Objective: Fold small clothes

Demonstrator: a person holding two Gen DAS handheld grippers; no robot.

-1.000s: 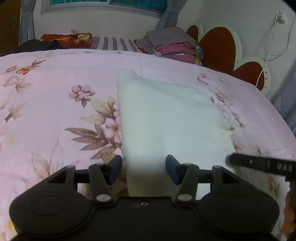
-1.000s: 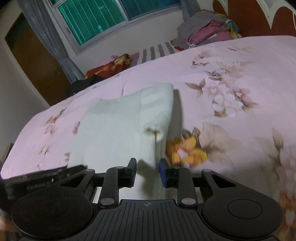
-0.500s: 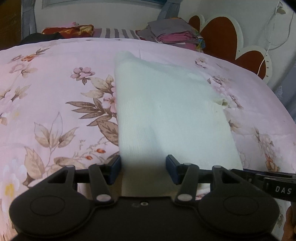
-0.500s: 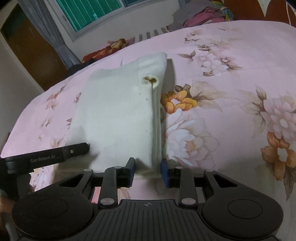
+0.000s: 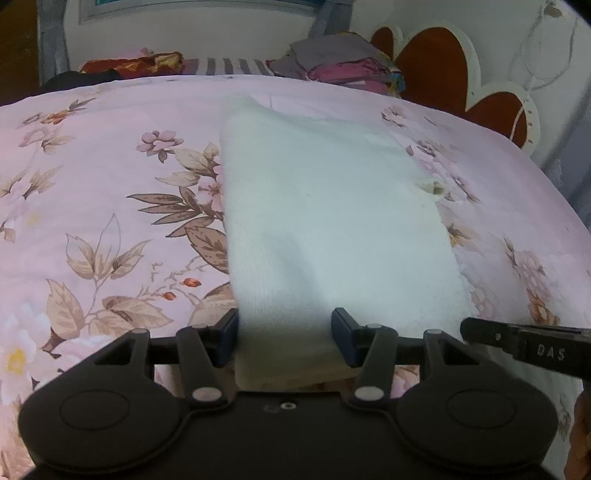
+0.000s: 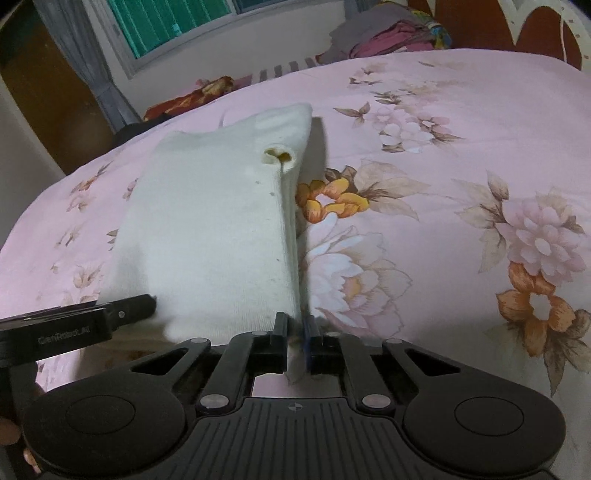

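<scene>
A white knitted garment (image 5: 325,221) lies flat on the pink floral quilt (image 5: 92,184), with a small stained hole (image 6: 277,157) near its far right corner. My left gripper (image 5: 284,332) is at the garment's near left corner. Its jaws stand apart, and the cloth's near edge lies between them without being pressed. My right gripper (image 6: 295,328) is shut on the near right edge of the garment (image 6: 214,229), with a thin fold of cloth pinched between the pads. A finger of each gripper shows in the other's view.
A pile of folded clothes (image 5: 343,68) sits at the head of the bed beside a heart-shaped headboard (image 5: 436,62). A striped pillow (image 5: 229,66) lies behind the quilt. A window (image 6: 166,26) and curtain are on the far wall. The quilt drops away at the right.
Both grippers have drawn back to the garment's near edge. The right gripper's jaws have closed onto the right edge. The left gripper's jaws have stayed equally far apart.
</scene>
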